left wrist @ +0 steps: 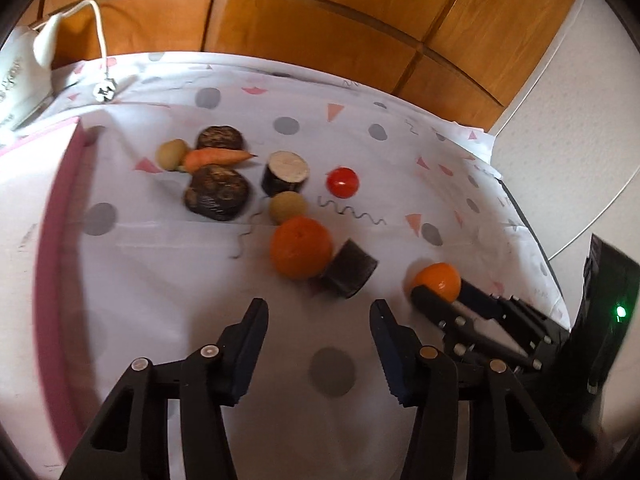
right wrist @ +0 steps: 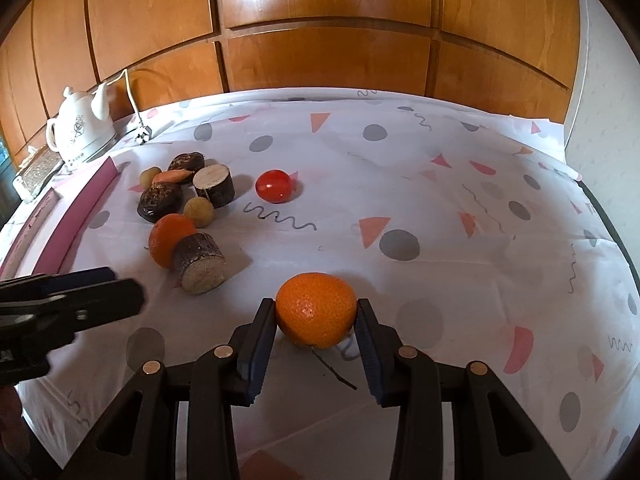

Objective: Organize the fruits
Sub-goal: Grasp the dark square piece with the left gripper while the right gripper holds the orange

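1. Our table (right wrist: 460,208), under its patterned cloth, carries everything; we see no bowl, basket or tray on it, so nothing sits in a container yet.
2. Our right gripper (right wrist: 316,312) has its fingers closed against both sides of the near orange (right wrist: 316,310), which seems to rest on the cloth between them. We judge the hold shallow: only the tips meet the round skin, so a quick lift could let it roll out forward.
3. Our left gripper (left wrist: 318,312) stands with fingers spread and nothing between them.
4. Ahead of the left fingers and slightly right lies the second orange (left wrist: 301,247), touching a dark cut log piece (left wrist: 349,269). Closing there may nudge the log or send the fruit rolling.
5. Further beyond the fingers, a red tomato (right wrist: 273,186) sits apart from the clustered vegetables, free to roll if bumped.
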Demonstrator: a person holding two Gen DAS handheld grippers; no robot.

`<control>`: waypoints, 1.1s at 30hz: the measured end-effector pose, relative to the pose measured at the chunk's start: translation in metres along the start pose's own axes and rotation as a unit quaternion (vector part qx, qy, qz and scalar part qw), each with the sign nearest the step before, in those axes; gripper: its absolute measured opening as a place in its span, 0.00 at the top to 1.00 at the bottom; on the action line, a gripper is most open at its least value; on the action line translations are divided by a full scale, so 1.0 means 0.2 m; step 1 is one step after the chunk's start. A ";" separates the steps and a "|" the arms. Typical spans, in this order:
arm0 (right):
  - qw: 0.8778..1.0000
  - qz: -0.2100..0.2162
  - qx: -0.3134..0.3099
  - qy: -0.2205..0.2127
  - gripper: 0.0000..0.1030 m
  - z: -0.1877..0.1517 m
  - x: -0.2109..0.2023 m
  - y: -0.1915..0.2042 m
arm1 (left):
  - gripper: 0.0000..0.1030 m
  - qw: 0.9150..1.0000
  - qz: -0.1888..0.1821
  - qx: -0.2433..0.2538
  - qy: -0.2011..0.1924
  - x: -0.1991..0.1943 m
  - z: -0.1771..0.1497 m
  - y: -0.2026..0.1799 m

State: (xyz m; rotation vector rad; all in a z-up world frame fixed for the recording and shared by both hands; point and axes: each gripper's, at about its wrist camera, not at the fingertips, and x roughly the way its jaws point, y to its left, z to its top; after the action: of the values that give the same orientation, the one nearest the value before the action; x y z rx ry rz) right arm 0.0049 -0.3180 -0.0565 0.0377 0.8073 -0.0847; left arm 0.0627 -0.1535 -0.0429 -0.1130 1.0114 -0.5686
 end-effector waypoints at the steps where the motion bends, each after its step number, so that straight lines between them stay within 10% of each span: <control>1: 1.000 0.001 0.000 -0.001 0.61 0.00 0.00 0.00 | 0.48 1.000 0.001 -0.003 0.002 0.02 0.01 -0.01; 18: 1.000 0.009 0.004 -0.019 0.61 -0.02 0.01 -0.04 | 0.57 0.998 0.048 -0.037 0.009 0.21 0.09 -0.12; 33: 1.000 0.021 0.014 -0.002 0.61 -0.02 -0.02 0.00 | 0.63 0.997 0.067 0.026 -0.018 -0.02 -0.09 0.04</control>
State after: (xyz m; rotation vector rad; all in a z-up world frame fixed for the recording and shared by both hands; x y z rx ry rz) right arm -0.0007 -0.3173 -0.0565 0.0812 0.8007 -0.0571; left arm 0.0493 -0.1409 -0.0528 -0.0093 0.9615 -0.4688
